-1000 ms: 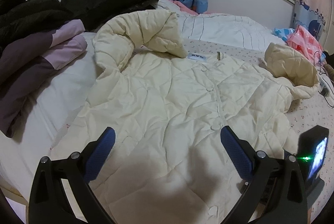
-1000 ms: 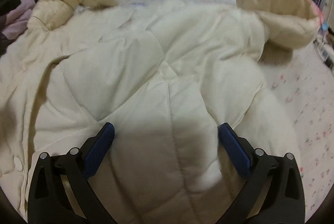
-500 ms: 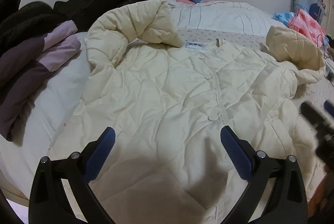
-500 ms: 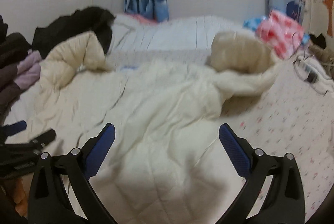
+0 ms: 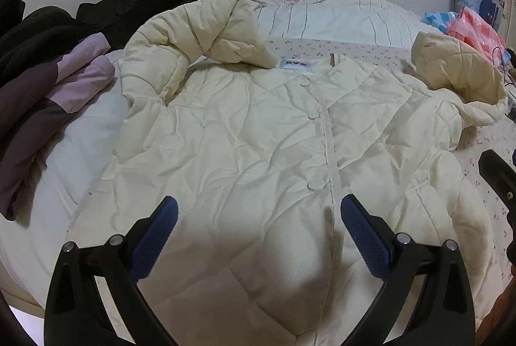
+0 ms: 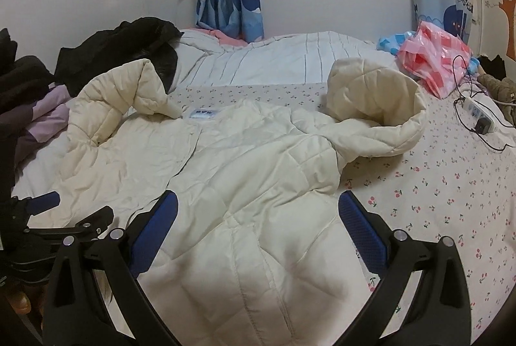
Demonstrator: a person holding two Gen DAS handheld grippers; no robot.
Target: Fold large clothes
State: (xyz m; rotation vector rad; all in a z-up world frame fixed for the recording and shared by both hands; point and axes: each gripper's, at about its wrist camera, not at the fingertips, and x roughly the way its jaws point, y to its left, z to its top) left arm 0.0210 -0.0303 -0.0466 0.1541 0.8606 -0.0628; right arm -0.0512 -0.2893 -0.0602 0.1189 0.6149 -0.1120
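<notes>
A cream quilted jacket point(image 5: 258, 146) lies front up and buttoned on the bed, both sleeves bent inward near the collar. It also shows in the right wrist view point(image 6: 245, 171). My left gripper point(image 5: 258, 226) is open and empty above the jacket's lower front. My right gripper point(image 6: 258, 223) is open and empty above the jacket's lower right side. The left sleeve point(image 5: 193, 39) folds over by the neck label; the right sleeve point(image 6: 374, 107) curls up at the right shoulder.
Dark and purple clothes point(image 5: 48, 81) are piled at the left. A pink plastic bag point(image 6: 432, 58) and a power strip with cable point(image 6: 477, 113) lie at the right on the flowered sheet point(image 6: 451, 184). A striped duvet point(image 6: 290, 55) lies behind.
Both grippers have pulled back and up from the jacket. The right view has lifted from close on the fabric to a wide view of the bed.
</notes>
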